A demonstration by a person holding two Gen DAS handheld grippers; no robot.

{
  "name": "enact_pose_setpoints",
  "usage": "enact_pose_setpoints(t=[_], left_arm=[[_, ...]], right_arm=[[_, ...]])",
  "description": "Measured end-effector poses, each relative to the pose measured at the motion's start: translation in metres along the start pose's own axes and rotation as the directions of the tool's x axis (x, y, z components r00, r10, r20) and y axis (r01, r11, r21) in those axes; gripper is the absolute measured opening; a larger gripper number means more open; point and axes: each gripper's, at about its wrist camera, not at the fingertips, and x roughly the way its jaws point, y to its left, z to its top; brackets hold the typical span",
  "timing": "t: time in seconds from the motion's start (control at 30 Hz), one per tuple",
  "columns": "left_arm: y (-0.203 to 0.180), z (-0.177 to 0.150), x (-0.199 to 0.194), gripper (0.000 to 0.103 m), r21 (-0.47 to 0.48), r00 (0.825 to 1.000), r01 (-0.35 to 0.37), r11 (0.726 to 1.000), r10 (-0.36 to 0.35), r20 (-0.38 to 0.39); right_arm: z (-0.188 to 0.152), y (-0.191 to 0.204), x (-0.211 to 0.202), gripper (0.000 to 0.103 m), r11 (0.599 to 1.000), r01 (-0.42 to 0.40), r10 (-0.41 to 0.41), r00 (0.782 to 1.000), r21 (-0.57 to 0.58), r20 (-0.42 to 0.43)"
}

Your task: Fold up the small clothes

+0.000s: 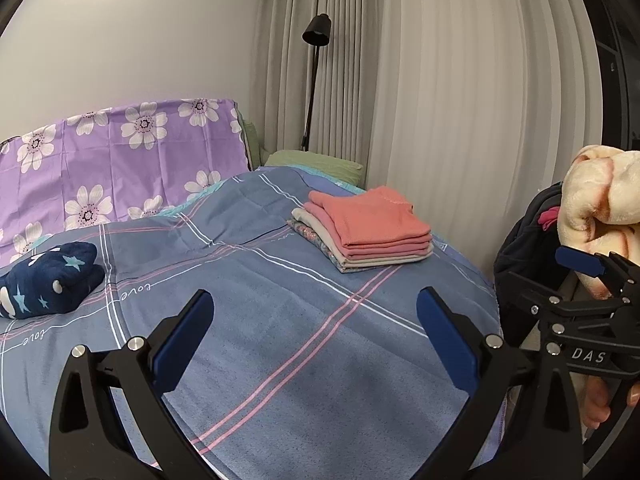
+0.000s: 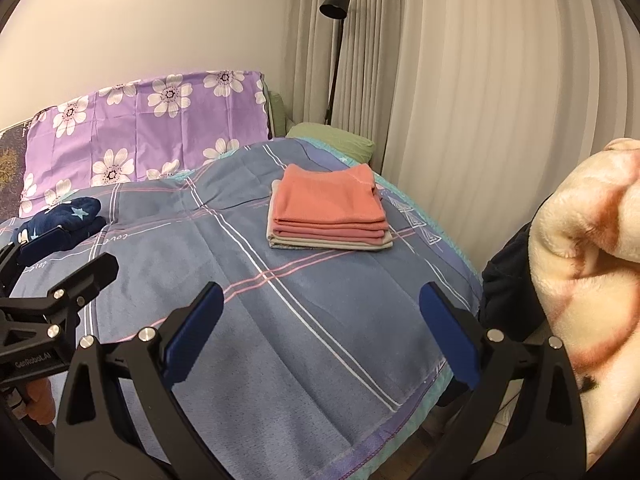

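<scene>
A stack of folded clothes (image 1: 372,228), salmon pink on top, lies on the blue plaid bed cover (image 1: 280,320) toward the far right; it also shows in the right wrist view (image 2: 328,212). A navy star-patterned garment (image 1: 48,280) lies bunched at the left (image 2: 68,220). A cream fleece garment (image 1: 604,200) hangs off the bed's right side (image 2: 592,264). My left gripper (image 1: 316,340) is open and empty above the cover. My right gripper (image 2: 320,340) is open and empty, near the bed's right edge and beside the fleece.
A purple flowered cloth (image 1: 120,160) covers the headboard. A green pillow (image 1: 316,162) lies at the far corner. A black floor lamp (image 1: 316,40) stands by the grey curtains (image 1: 460,120). A dark bag or chair (image 1: 520,256) sits beside the bed under the fleece.
</scene>
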Motion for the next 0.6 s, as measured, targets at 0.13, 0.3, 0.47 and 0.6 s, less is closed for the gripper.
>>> enact_pose_setpoints(t=[0.13,0.3,0.47,0.6], left_arm=[[0.0002,0.0015,-0.0023,0.102,0.007,1.000,-0.002,1.000,0.002,0.007],[-0.0005,0.0012,-0.0026,0.102,0.016,1.000,-0.001,1.000,0.000,0.006],[-0.0021,0.0015,-0.0030,0.102,0.025,1.000,0.001,1.000,-0.002,0.007],[-0.0026,0.0019,-0.0029,0.102,0.027,1.000,0.006,1.000,-0.006,0.007]], right_arm=[[-0.0018,-0.0022,-0.0015,0.100,1.000,0.002,-0.002,1.000,0.007,-0.001],[-0.0014,-0.0031,-0.0022,0.100,1.000,-0.001,0.001,1.000,0.014,0.001],[-0.0018,-0.0026,-0.0024,0.100,1.000,-0.006,0.006,1.000,0.011,0.004],[-0.0019,-0.0016,-0.0021,0.100,1.000,-0.009,0.009,1.000,0.008,0.002]])
